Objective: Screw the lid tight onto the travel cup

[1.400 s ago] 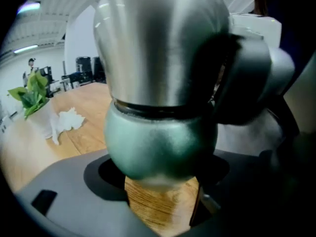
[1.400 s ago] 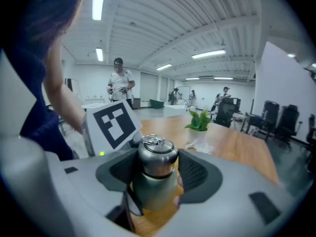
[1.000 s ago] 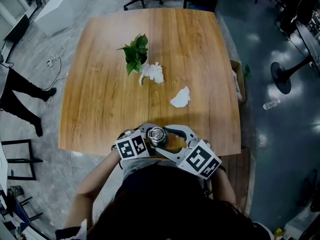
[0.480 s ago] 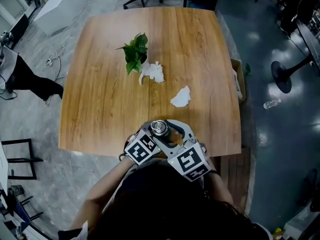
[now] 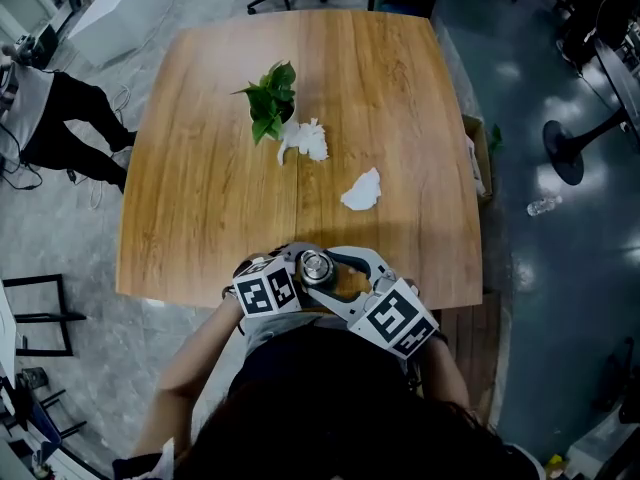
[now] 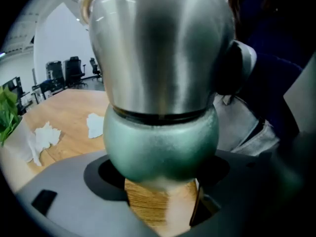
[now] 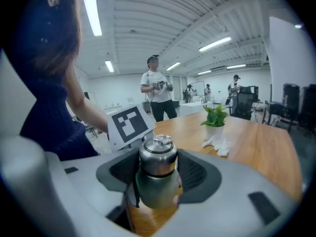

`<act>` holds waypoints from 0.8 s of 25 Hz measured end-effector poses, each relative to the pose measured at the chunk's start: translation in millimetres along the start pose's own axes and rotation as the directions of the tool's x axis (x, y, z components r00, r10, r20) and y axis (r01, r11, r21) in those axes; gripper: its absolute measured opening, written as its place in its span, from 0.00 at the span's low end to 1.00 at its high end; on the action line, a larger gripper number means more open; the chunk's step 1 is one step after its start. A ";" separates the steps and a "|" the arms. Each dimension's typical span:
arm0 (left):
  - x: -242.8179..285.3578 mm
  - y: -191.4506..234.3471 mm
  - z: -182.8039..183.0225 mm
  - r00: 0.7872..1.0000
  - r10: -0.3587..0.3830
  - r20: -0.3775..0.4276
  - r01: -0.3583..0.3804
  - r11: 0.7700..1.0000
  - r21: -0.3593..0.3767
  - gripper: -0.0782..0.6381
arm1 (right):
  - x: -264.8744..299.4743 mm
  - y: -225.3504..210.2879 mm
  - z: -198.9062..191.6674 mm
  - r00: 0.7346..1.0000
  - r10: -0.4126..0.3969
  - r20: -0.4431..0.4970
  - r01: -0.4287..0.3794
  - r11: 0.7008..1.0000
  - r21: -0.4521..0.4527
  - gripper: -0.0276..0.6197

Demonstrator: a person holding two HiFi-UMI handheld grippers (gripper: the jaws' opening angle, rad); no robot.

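Observation:
The travel cup (image 5: 316, 267) stands by the table's near edge, its steel lid (image 7: 158, 157) sitting on the green body (image 6: 160, 142). My left gripper (image 5: 299, 271) comes at it from the left and is shut on the green body. In the left gripper view the lid (image 6: 158, 48) towers above the jaws (image 6: 160, 181). My right gripper (image 5: 328, 271) reaches round from the right. Its dark pads (image 7: 197, 174) press both sides of the cup where lid meets body. The cup's base is hidden.
On the wooden table (image 5: 200, 218), a small potted plant (image 5: 270, 103) stands at the far middle, with crumpled tissue (image 5: 305, 143) beside it and another wad (image 5: 362, 192) nearer me. A person (image 5: 60, 118) walks on the floor at left; another person (image 7: 157, 95) stands beyond the table.
Half a second ago both grippers had swung round the cup, with the marker cubes closer together. They have swung back to where they were a second ago. The person at left has walked on.

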State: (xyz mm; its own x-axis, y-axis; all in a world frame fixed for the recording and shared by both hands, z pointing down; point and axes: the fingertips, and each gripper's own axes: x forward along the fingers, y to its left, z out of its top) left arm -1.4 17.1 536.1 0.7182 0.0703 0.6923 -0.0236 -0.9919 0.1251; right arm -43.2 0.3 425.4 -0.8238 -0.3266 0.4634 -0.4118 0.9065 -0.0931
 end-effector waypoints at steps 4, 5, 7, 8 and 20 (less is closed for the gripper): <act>-2.8 28.2 5.9 0.983 0.181 0.028 -0.172 0.965 -0.198 0.66 | 3.1 -21.7 6.3 0.975 -0.221 0.016 0.221 0.975 0.015 0.43; -4.1 35.2 7.6 0.973 0.229 0.030 -0.215 0.944 -0.252 0.66 | 2.4 -28.0 7.5 0.962 -0.271 0.017 0.271 0.963 0.016 0.43; -6.0 45.9 8.7 0.952 0.306 0.018 -0.286 0.906 -0.312 0.66 | 0.7 -33.4 8.2 0.953 -0.304 0.018 0.303 0.953 0.023 0.43; -6.2 48.2 8.4 0.946 0.324 0.012 -0.304 0.901 -0.309 0.66 | -0.1 -30.6 8.2 0.962 -0.272 0.019 0.272 0.962 0.032 0.43; 1.8 22.5 9.5 0.988 0.144 0.049 -0.137 0.982 -0.129 0.66 | 0.2 -16.3 6.9 0.993 -0.111 0.036 0.109 0.993 0.056 0.43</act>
State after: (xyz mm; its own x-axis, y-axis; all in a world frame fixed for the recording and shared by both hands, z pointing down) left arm 6.0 -6.2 533.4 0.7402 -0.0790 0.6677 -0.2117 -0.9700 0.1199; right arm -39.4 -16.4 420.9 -0.7867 -0.4344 0.4387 -0.5200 0.8493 -0.0915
